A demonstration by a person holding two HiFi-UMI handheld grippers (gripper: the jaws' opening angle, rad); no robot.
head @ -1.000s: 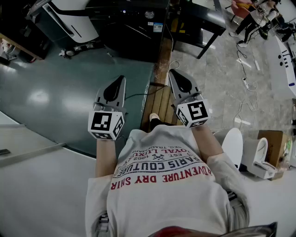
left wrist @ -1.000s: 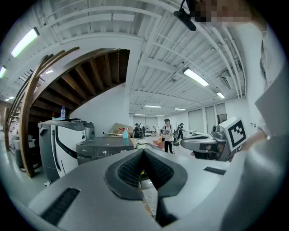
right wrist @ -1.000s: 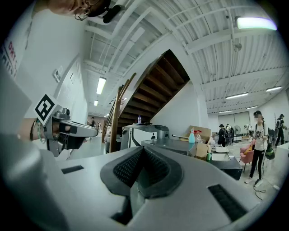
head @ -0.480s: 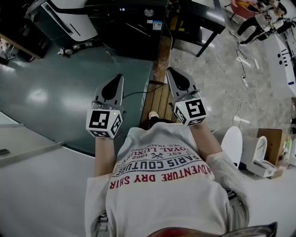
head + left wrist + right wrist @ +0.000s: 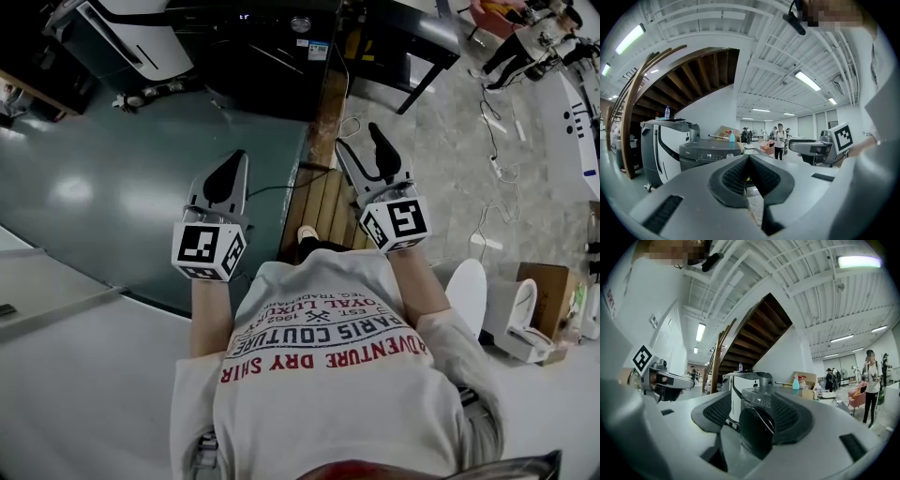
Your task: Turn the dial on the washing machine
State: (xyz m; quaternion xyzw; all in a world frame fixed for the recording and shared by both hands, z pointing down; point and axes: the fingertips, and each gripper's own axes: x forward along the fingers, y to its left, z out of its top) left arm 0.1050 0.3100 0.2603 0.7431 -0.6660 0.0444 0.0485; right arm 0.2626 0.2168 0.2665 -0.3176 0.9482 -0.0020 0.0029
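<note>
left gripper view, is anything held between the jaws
No, the left gripper has its jaws closed together at the tips with nothing between them.

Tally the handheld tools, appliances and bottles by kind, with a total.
Tools: 2 (left tool, shut; right tool, jaws opening, nothing between them)
Appliances: 2 (dark washing machine, white appliance)
Bottles: 2 (blue spray bottle, clear bottle)
Total: 6

The right tongs (image 5: 359,141), shut a second ago and still shut half a second ago, are now opening. Their two dark jaws spread into a V ahead of the person (image 5: 328,366), with nothing between them.
</note>
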